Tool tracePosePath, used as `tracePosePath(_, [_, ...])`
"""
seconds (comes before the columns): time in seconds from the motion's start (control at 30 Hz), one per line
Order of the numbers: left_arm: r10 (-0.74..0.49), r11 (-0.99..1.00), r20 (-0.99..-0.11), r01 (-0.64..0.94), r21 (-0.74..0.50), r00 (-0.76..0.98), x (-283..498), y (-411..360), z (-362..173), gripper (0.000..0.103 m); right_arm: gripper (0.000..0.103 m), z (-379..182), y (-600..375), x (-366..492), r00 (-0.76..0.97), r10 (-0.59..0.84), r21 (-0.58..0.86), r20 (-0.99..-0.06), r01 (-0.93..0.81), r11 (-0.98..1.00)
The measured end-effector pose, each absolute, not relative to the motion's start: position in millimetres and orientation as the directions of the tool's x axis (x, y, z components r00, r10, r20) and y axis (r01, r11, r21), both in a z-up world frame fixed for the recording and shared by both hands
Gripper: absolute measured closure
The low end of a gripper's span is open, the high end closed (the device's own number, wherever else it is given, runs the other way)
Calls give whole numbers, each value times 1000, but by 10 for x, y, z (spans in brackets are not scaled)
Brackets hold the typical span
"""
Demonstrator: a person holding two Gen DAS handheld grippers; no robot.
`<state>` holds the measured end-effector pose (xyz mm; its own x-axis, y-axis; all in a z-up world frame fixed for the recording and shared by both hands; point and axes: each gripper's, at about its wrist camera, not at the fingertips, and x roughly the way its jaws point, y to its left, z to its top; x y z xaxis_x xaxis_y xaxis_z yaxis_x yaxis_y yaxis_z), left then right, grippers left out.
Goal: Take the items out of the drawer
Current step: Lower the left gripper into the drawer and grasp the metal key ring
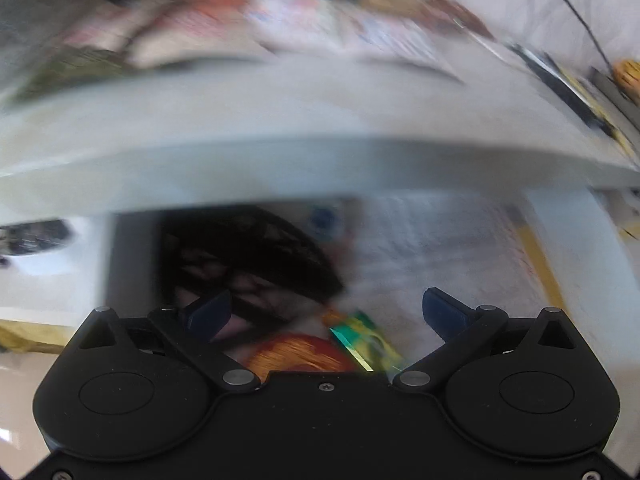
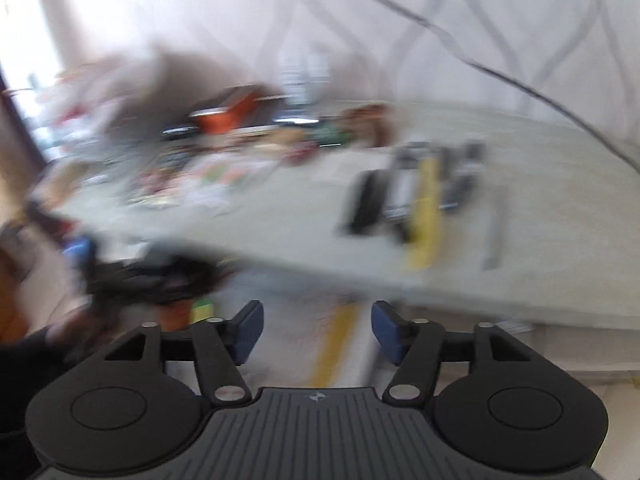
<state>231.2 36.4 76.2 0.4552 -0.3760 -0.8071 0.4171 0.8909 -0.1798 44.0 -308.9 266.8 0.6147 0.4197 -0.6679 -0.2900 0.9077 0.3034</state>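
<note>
Both views blurred. Left tool (image 1: 326,314) spread wide, empty, hovering over the open drawer (image 1: 460,248) at lower centre: a dark item (image 1: 248,256), a green packet (image 1: 366,338) and papers are still inside. Right tool (image 2: 318,328) released, nothing between its pads. Farther up, the surface (image 2: 280,216) already carries many scattered items (image 2: 224,160), so I judge the task partly done.
</note>
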Motion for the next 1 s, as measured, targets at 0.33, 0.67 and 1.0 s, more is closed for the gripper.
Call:
tracePosePath(0.33, [-403, 416, -823, 881, 225, 401, 1777, -345, 707, 0, 22, 1714, -2746, 544, 604, 649, 520, -462, -408, 750])
tracePosePath(0.67, [-415, 55, -906, 996, 73, 89, 1735, -732, 620, 50, 22, 1213, -3192, 786, 754, 592, 627, -283, -322, 710])
tracePosePath(1.0, [-357, 13, -933, 998, -55, -47, 1903, -682, 587, 93, 22, 1080, -3293, 824, 776, 579, 662, -251, -299, 687])
